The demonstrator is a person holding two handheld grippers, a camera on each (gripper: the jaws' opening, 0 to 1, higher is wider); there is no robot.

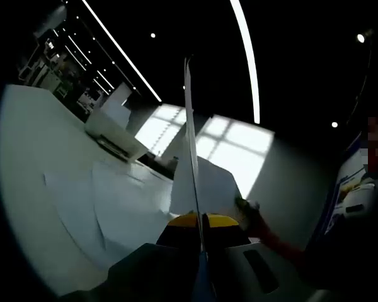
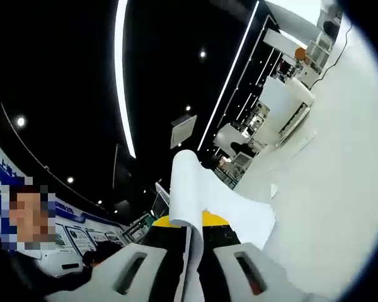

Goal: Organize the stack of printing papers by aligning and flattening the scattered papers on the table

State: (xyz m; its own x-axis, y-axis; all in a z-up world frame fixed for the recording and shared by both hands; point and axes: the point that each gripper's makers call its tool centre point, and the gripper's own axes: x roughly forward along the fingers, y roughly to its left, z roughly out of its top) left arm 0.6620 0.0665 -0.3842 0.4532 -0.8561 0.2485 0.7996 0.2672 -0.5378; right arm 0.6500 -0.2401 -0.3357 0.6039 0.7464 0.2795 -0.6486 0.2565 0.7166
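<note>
The white tabletop (image 1: pixel 38 189) sits in a dark hall with long ceiling light strips (image 1: pixel 246 56) and bright windows (image 1: pixel 233 148). Loose paper sheets (image 1: pixel 113 207) lie scattered on it. My left tongs (image 1: pixel 200 223) are clenched on a stack of papers (image 1: pixel 190 126) held edge-on above the tabletop; my right tongs (image 2: pixel 192 229) pinch its curling other end.

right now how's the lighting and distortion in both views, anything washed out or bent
Left gripper view: dim, the table grey, bright window-light patches glaring behind the edge-on paper held in the left hand-held gripper; the ceiling light strips curve from the fisheye. Right gripper view: the table is washed out white, the sheet in the right hand-held gripper barely separates from it, and the ceiling is dark.
</note>
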